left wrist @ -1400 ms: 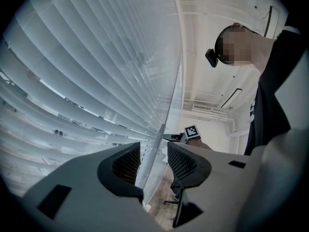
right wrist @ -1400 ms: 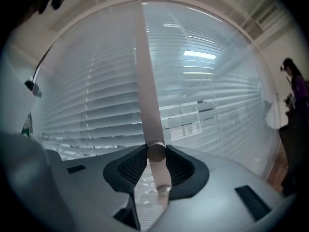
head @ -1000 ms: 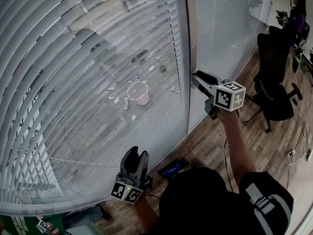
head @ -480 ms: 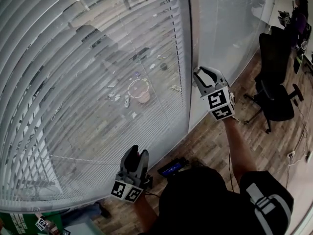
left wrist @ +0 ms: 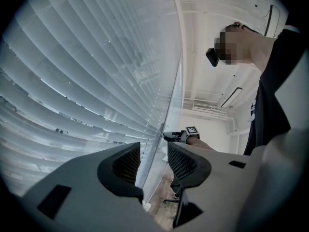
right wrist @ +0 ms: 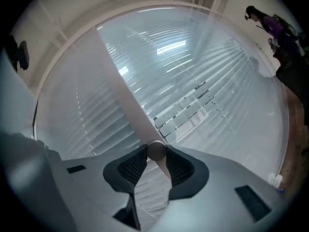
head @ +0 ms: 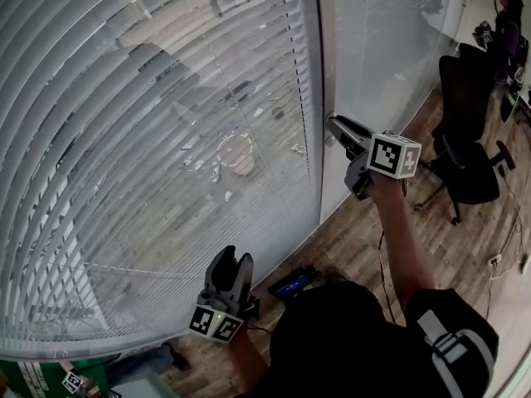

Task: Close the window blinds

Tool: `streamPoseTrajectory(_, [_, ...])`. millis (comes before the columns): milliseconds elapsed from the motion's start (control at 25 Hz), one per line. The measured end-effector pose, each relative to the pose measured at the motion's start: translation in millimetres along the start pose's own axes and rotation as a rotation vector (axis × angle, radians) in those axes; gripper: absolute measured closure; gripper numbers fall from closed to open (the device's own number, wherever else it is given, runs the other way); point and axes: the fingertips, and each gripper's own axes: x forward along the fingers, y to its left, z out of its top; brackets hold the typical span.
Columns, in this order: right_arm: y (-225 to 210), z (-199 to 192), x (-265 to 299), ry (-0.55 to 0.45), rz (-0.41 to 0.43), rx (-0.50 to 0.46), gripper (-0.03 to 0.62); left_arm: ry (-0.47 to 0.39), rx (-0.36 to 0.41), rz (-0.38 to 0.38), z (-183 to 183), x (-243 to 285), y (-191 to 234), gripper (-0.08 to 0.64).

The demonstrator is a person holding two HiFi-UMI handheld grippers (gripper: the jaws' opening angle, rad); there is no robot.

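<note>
Blinds [head: 166,139] of thin slats hang; right tongs [right wrist: 156,148] pinch the round wand [right wrist: 155,152], left tongs [left wrist: 153,159] gape empty.

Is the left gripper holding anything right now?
No: the left gripper has its jaws standing apart, with nothing clamped between them.

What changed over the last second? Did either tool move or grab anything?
The right gripper rolled one way, then roughly back, its marker cube turning with it, and stayed clamped on the wand at the window frame. Nothing was taken hold of or let go. The left gripper stayed low and open. The blinds look about as open as before.
</note>
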Motion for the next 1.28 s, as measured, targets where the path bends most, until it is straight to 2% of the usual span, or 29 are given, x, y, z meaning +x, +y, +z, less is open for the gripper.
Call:
streamPoseTrajectory(40, [0.0,-0.2,0.3,-0.006,0.01,-0.004,0.463,0.001,0.001,-0.001,-0.3,0.4,-0.3,0.387])
streamPoseTrajectory(80, [0.2,-1.6,0.6,-0.004,0.012,-0.047,0.463,0.003,0.001,-0.002,-0.6,0.7,-0.5,0.387])
streamPoseTrajectory(120, [0.8,-3.9,0.7,0.006,0.0,-0.133,0.463,0.004,0.002,-0.001,-0.8,0.7,-0.5,0.387])
streamPoseTrajectory(280, [4.2,-6.8,-2.9,0.074,-0.187,-0.703,0.462,0.011,0.002,0.0,-1.5,1.4,0.0,0.387])
streamPoseTrajectory(320, [5.9,-5.6,-3.1,0.086,-0.227,-0.816,0.462,0.013,0.002,-0.002,-1.5,2.3,-0.1,0.387])
streamPoseTrajectory(400, [9.7,-3.8,-0.7,0.102,-0.265,-0.952,0.462,0.018,0.003,-0.006,-1.5,4.6,-0.9,0.387])
streamPoseTrajectory(480, [11.7,-3.1,1.7,0.109,-0.266,-0.999,0.462,0.022,0.003,-0.009,-2.9,6.1,-3.0,0.387])
streamPoseTrajectory(600, [12.2,-3.4,0.2,0.114,-0.248,-0.983,0.463,0.022,0.003,-0.011,-4.6,5.0,-6.6,0.387])
streamPoseTrajectory(720, [10.6,-3.0,-2.3,0.101,-0.218,-0.858,0.465,0.018,0.005,-0.013,-4.6,3.1,-8.3,0.387])
streamPoseTrajectory(800, [8.6,-2.1,-2.5,0.085,-0.181,-0.705,0.466,0.015,0.007,-0.015,-3.7,3.2,-9.3,0.387])
streamPoseTrajectory(960, [1.3,-3.5,-3.1,0.052,-0.079,-0.324,0.466,0.015,0.01,-0.019,-4.4,3.8,-11.3,0.387])
streamPoseTrajectory(1080, [-0.9,-5.0,-4.5,0.031,-0.014,-0.137,0.466,0.017,0.012,-0.018,-5.5,2.6,-12.5,0.387])
streamPoseTrajectory(1160, [1.1,-4.2,-3.1,0.019,0.017,-0.081,0.466,0.017,0.013,-0.016,-3.8,2.2,-12.6,0.387])
streamPoseTrajectory(1200, [2.4,-4.0,-1.8,0.016,0.024,-0.091,0.466,0.017,0.014,-0.015,-3.1,2.5,-12.2,0.387])
streamPoseTrajectory(1240, [3.6,-4.4,-1.2,0.018,0.021,-0.139,0.466,0.018,0.014,-0.014,-2.8,3.0,-11.7,0.387])
streamPoseTrajectory(1280, [4.5,-5.1,-1.6,0.027,0.004,-0.23,0.466,0.018,0.014,-0.014,-3.0,3.7,-11.3,0.387])
